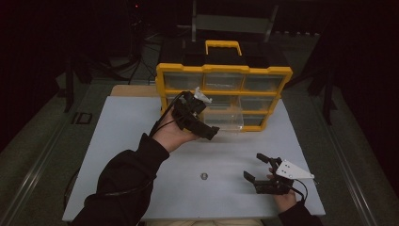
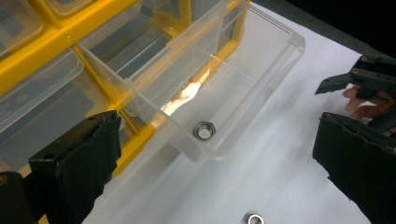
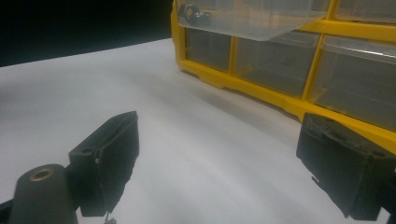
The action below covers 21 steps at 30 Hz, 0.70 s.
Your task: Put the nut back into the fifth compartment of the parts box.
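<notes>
White table [image 1: 117,141] in a dark room, yellow drawer cabinet [image 1: 223,70] at back, left gripper [image 1: 207,129] and right gripper [image 1: 256,167] both wide, empty

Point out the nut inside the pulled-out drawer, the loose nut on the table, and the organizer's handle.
nut in drawer [image 2: 204,130], left gripper view, its hexagonal top face
loose nut [image 1: 204,176], high view, its centre
handle [image 1: 223,44], high view, top bar

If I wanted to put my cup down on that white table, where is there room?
The white table's left side, beside the yellow organizer, is bare. So is the right edge past the right gripper. The middle is busier: a nut, the pulled-out drawer, the left gripper.
</notes>
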Each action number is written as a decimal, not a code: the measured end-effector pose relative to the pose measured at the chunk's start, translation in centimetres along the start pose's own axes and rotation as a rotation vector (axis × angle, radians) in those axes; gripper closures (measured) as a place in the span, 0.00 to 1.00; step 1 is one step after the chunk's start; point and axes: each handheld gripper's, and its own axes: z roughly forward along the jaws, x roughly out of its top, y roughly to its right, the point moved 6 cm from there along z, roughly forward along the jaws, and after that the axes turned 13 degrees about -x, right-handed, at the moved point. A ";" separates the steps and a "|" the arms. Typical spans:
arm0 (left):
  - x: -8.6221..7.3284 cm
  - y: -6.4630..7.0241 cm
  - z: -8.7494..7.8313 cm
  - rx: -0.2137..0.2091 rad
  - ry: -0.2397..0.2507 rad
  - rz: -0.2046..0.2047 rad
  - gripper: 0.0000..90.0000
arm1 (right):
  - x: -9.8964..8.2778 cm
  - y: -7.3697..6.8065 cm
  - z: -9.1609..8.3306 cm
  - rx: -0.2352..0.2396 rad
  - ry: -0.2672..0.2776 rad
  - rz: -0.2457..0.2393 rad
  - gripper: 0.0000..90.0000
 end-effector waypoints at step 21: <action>-5.5 1.7 1.1 -0.082 -0.012 0.040 0.00 | 0.0 0.0 0.0 0.000 0.000 0.000 0.15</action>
